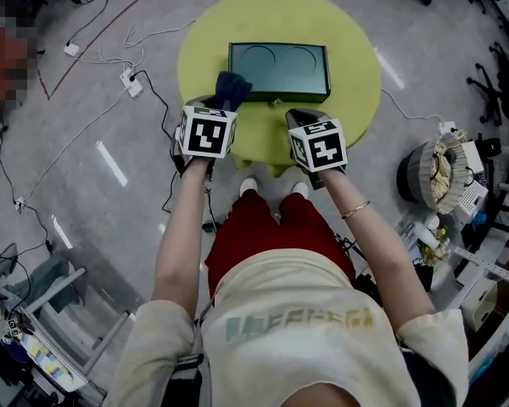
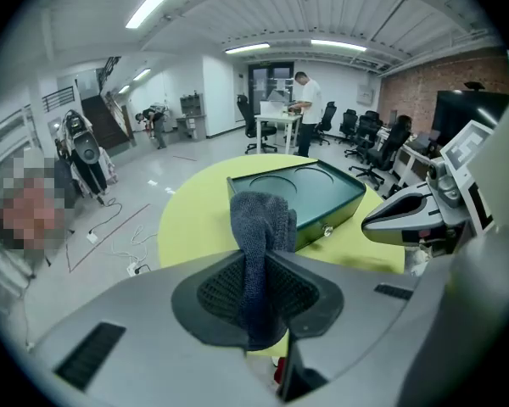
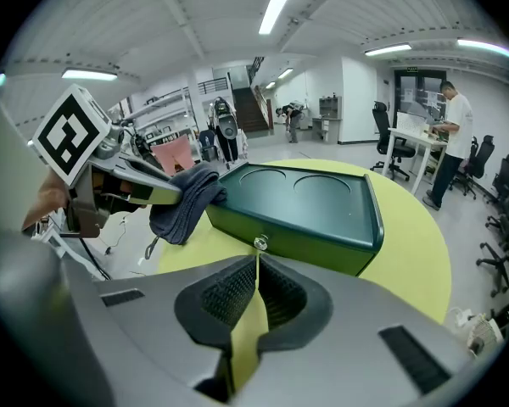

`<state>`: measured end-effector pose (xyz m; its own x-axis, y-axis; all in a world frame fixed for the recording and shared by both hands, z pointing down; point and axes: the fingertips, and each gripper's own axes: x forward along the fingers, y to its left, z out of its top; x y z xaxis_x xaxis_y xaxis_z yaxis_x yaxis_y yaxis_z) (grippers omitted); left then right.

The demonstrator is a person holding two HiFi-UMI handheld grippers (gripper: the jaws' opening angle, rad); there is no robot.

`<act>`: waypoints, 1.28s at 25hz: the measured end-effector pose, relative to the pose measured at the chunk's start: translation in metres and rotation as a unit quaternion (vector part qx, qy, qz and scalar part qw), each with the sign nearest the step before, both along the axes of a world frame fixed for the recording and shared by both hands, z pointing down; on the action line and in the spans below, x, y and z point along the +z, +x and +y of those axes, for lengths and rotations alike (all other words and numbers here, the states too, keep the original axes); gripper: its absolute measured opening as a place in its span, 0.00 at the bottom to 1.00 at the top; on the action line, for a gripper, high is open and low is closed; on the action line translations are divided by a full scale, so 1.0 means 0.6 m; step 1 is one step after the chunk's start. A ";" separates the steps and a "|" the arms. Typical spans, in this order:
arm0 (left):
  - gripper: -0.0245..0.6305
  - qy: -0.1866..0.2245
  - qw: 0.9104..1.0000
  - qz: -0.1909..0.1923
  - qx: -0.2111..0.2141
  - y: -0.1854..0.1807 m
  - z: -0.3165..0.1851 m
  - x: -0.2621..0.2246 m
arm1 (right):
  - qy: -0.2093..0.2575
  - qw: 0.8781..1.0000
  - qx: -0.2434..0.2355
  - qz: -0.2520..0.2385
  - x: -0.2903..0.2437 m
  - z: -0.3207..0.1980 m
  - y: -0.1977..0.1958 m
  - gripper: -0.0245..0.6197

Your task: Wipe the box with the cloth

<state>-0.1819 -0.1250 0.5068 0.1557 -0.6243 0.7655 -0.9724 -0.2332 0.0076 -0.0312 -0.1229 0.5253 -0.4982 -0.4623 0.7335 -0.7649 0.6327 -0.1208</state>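
as one cloth [image 2: 259, 227] hangs clamped, one box [image 1: 280, 68]

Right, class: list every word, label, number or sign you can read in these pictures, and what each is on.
None can be read for certain.
Shirt: pale print across it, too blurred to read.
Left gripper and right gripper: black-and-white square markers only, no letters.
Box and cloth: no label shows.
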 end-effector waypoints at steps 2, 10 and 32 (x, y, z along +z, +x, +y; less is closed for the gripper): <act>0.15 -0.005 1.000 0.005 -0.021 -0.016 0.014 0.002 | -0.001 1.000 0.001 0.000 0.002 0.000 0.001 0.10; 0.15 -0.023 1.000 0.012 -0.001 0.072 0.066 0.019 | -0.002 1.000 0.015 0.003 0.001 -0.003 0.071 0.10; 0.15 -0.066 0.985 0.060 0.146 0.411 -0.029 0.067 | -0.013 0.995 0.096 0.019 0.019 -0.028 0.324 0.10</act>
